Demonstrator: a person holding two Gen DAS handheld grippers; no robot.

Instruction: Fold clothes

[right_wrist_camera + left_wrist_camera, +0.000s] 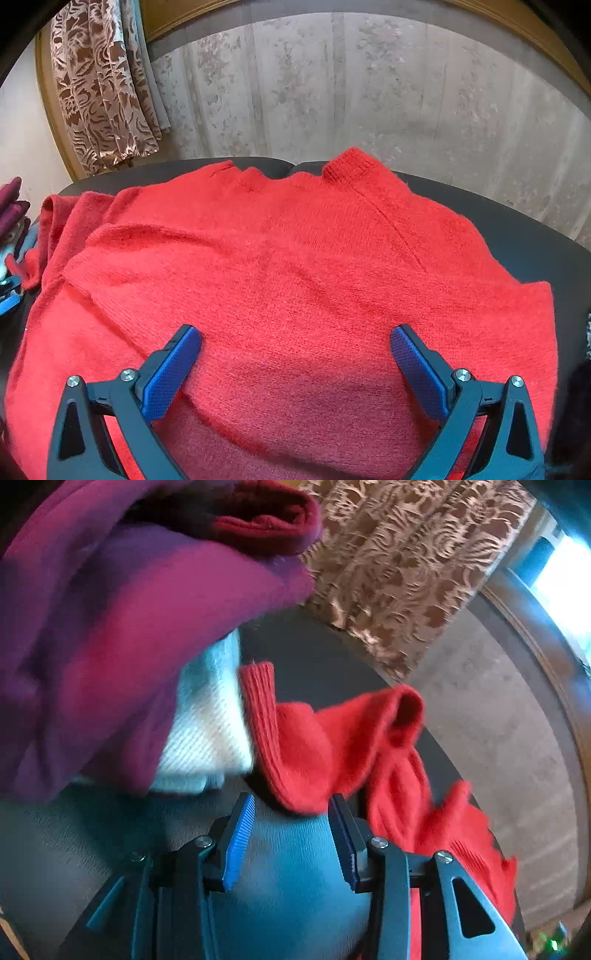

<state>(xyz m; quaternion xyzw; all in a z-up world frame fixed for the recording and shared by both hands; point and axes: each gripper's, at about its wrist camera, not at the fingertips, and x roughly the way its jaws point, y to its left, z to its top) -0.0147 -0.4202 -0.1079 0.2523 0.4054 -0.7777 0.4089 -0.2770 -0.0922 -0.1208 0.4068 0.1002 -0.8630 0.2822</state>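
Note:
A red knitted sweater [295,258] lies spread flat on a dark table [517,236], with its collar [351,162] at the far edge. My right gripper [295,336] hovers open over the sweater's near part, blue pads [170,373] wide apart and nothing between them. In the left wrist view, the sweater's crumpled sleeve [332,746] and ribbed cuff [258,701] lie just ahead of my left gripper [291,805]. That gripper is open above teal cloth [291,867]. It also shows at the left edge of the right wrist view as the left gripper [9,295].
A pile of other clothes sits left of the sweater: a blurred purple garment [110,646], a dark red one [266,520], and a white knit [207,734]. A patterned brown curtain [99,92] and a grey wall [369,92] stand behind the table.

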